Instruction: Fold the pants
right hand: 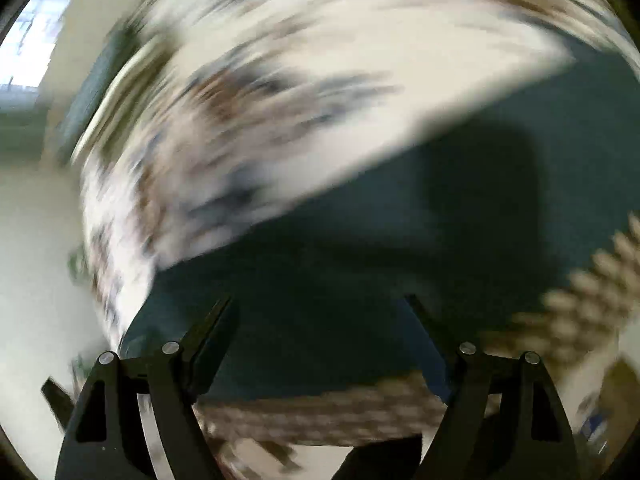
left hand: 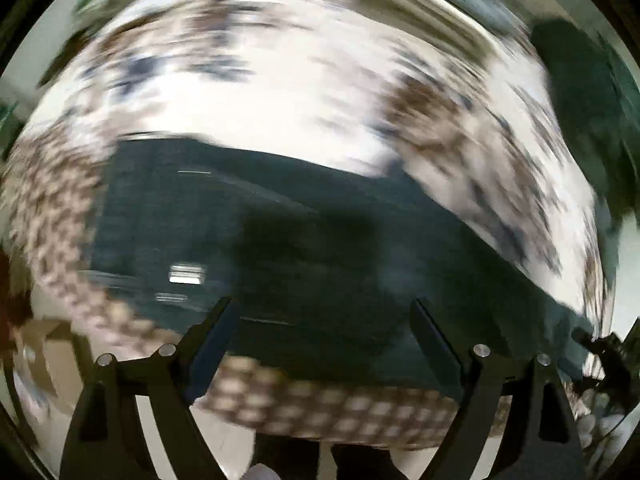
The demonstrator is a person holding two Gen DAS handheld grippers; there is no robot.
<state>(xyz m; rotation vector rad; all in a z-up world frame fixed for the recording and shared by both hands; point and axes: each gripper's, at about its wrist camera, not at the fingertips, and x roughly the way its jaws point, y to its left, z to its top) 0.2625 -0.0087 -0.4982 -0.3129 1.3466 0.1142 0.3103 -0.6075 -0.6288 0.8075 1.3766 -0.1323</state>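
Note:
Both views are heavily motion-blurred. The dark teal pants lie flat on a white cloth with brown and blue patches. A small white label shows on them at the left. My left gripper is open and empty just above the pants' near part. In the right wrist view the pants fill the middle and right, lying on the same cloth. My right gripper is open and empty over them.
A brown-and-white checked border runs along the near edge of the surface, and also shows in the right wrist view. Another dark garment lies at the far right. A bright window is at upper left.

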